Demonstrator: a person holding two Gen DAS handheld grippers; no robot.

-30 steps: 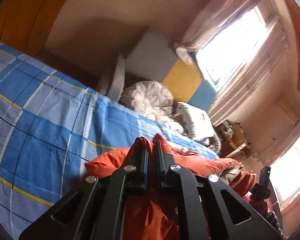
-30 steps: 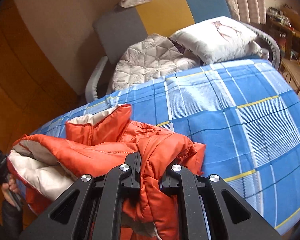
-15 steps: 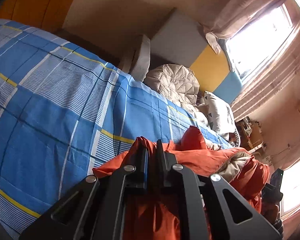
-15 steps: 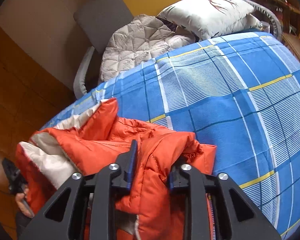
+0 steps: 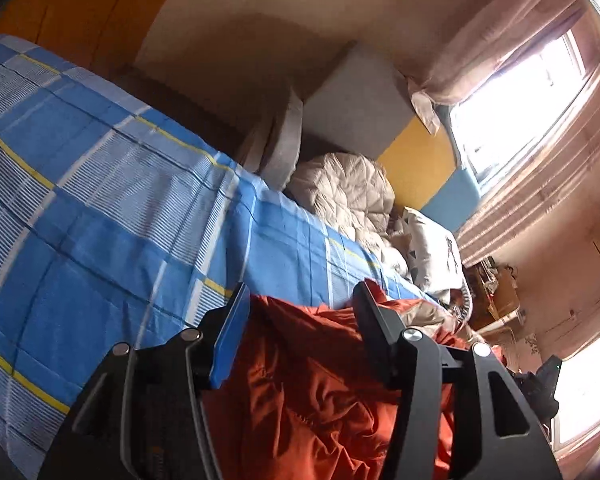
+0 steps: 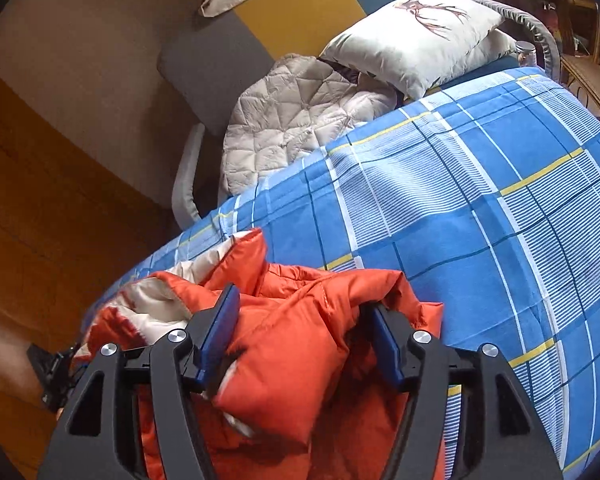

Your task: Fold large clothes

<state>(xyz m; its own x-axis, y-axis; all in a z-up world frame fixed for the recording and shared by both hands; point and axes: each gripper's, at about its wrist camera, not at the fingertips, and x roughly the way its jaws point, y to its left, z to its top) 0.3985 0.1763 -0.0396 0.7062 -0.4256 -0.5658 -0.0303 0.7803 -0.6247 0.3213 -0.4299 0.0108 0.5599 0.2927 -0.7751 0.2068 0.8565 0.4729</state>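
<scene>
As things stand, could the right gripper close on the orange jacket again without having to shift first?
Probably yes: the right gripper has just been opening, its jaws now apart, and a puffy fold of the orange jacket still bulges between them with nothing else in the way.

We see a smooth, slightly shiny orange padded jacket (image 6: pixel 300 344) on a matt checked cotton bedsheet (image 6: pixel 480 208)

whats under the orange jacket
The orange jacket lies on the blue checked bedspread, which shows all around it. The part beneath the jacket is covered, so anything else under it cannot be seen.
</scene>
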